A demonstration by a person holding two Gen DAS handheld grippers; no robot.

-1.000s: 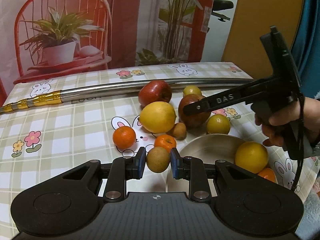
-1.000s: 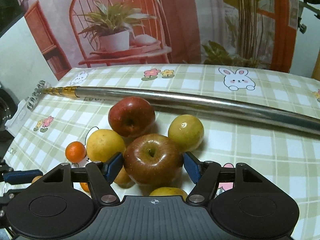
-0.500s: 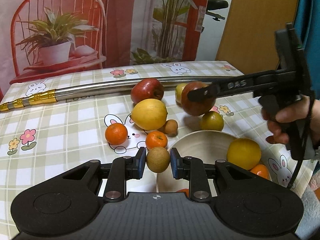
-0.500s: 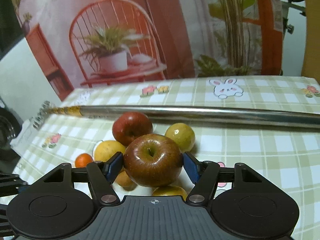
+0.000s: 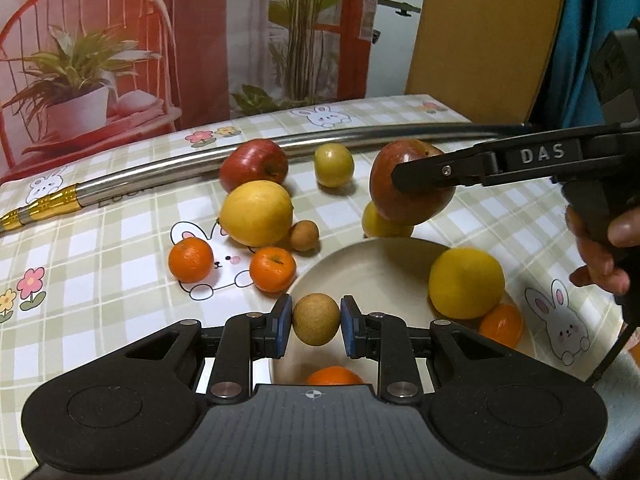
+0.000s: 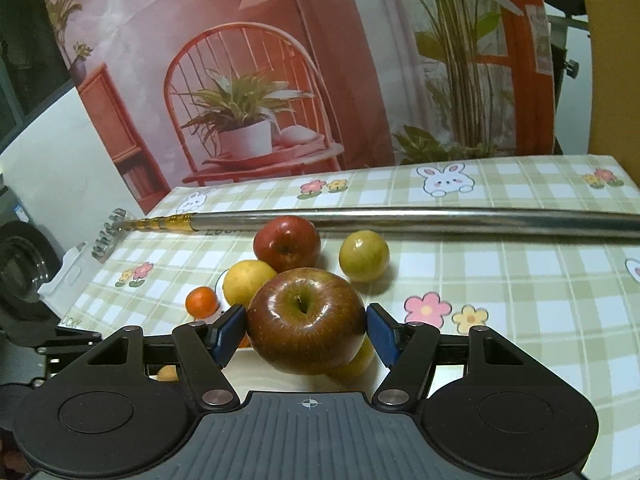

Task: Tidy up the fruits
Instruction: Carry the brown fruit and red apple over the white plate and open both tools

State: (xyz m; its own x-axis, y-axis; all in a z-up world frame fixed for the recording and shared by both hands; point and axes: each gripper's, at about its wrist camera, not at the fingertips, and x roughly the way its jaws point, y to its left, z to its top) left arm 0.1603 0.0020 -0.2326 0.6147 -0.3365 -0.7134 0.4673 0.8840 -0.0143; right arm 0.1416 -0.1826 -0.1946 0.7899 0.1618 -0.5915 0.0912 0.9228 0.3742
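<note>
My left gripper (image 5: 316, 326) is shut on a small brown round fruit (image 5: 316, 319), held over the near left rim of a cream bowl (image 5: 372, 264). Inside the bowl lie a yellow citrus (image 5: 466, 282) and two small oranges (image 5: 502, 324). My right gripper (image 6: 306, 330) is shut on a dark red apple (image 6: 306, 320), lifted above the bowl's far edge; the same apple (image 5: 410, 182) shows in the left wrist view. On the cloth remain a red apple (image 5: 254, 164), a lemon (image 5: 256, 213), a green-yellow fruit (image 5: 334, 165), two oranges (image 5: 191, 260) and a small brown fruit (image 5: 305, 235).
A long steel pole (image 5: 280, 146) with a gold end (image 5: 40, 208) lies across the table behind the fruit. The checked tablecloth (image 5: 100, 240) covers the table. A person's hand (image 5: 600, 248) grips the right tool at the right edge. A printed backdrop stands behind.
The right gripper has lifted the dark red apple off the cloth and carried it toward the bowl. The left gripper, still holding the brown fruit, has shifted over the bowl's rim.
</note>
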